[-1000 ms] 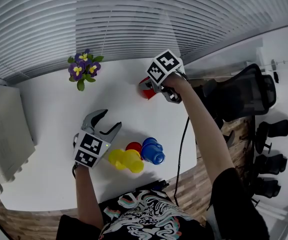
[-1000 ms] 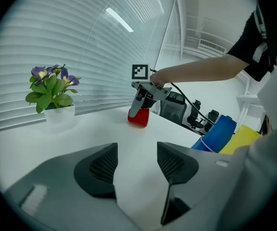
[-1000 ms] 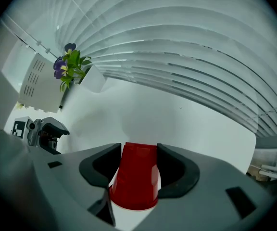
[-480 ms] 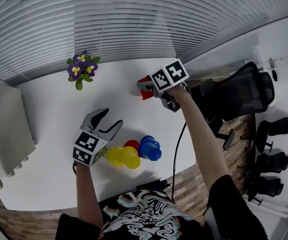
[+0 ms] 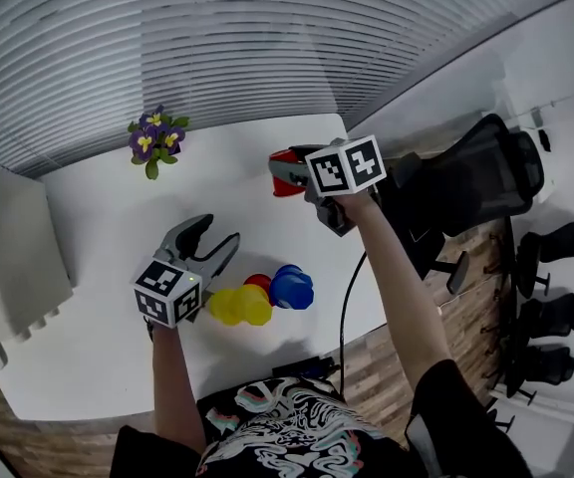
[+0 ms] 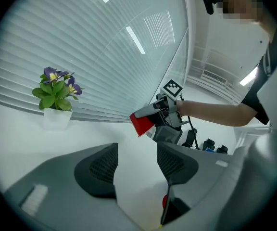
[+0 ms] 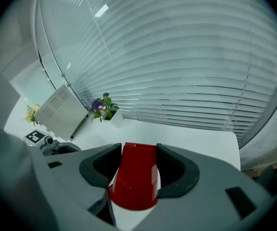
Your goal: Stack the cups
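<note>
My right gripper (image 5: 285, 171) is shut on a red cup (image 7: 134, 177) and holds it on its side above the far part of the white table (image 5: 98, 217). The cup's narrow base points away from the camera in the right gripper view, and both pads press its sides. Near the front edge a yellow cup (image 5: 237, 305), a second red cup (image 5: 258, 284) and a blue cup (image 5: 290, 287) lie close together. My left gripper (image 5: 215, 233) hovers just left of them, open with nothing between its jaws. In the left gripper view the held red cup (image 6: 141, 123) shows beyond the left gripper (image 6: 136, 162).
A pot of purple flowers (image 5: 152, 139) stands at the table's back left. A white boxy device (image 5: 8, 257) fills the left side. A black office chair (image 5: 476, 182) stands off the table's right edge. Window blinds (image 5: 217, 38) run along the back.
The right gripper has turned and drawn slightly nearer with the red cup still in it. The left gripper has drifted a little to the left, still open.
</note>
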Motion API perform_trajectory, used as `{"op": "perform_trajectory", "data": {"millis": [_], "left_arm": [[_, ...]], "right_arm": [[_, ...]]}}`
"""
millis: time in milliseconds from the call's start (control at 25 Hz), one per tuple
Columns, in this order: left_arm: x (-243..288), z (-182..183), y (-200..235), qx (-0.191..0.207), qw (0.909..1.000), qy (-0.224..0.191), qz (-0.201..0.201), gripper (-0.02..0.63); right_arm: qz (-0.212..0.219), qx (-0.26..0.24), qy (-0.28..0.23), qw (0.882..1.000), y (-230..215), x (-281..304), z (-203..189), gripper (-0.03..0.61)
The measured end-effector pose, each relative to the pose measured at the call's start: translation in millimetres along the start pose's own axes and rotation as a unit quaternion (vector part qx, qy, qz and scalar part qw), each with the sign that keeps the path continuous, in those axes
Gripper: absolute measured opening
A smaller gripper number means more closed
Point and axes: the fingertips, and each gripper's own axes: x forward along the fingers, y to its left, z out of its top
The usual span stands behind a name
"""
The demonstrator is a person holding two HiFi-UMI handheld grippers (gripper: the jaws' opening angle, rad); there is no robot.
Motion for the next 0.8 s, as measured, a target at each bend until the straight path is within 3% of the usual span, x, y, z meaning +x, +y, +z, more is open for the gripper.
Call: {"op": "perform_trajectory", "data": {"millis": [360, 560, 800], "left_arm": [[-4.2, 17.2, -12.3, 0.071, 0.997, -0.004, 0.031, 0.252], [-10.9, 30.5, -25.5, 0.115, 0.9923, -0.015, 0.045, 0.236], [-14.9, 48.2, -51.3, 0.143, 0.9878, -0.035, 0.05, 0.229]], "right_arm": [[0.069, 0.043, -0.089, 0.993, 35.1, -33.7, 19.2, 0.23], [0.131, 0.062, -0.141, 0.979, 71.5, -66.4, 30.3, 0.23], [0.17, 0.062, -0.167, 0.969, 106.6, -90.3, 29.1, 0.23]]}}
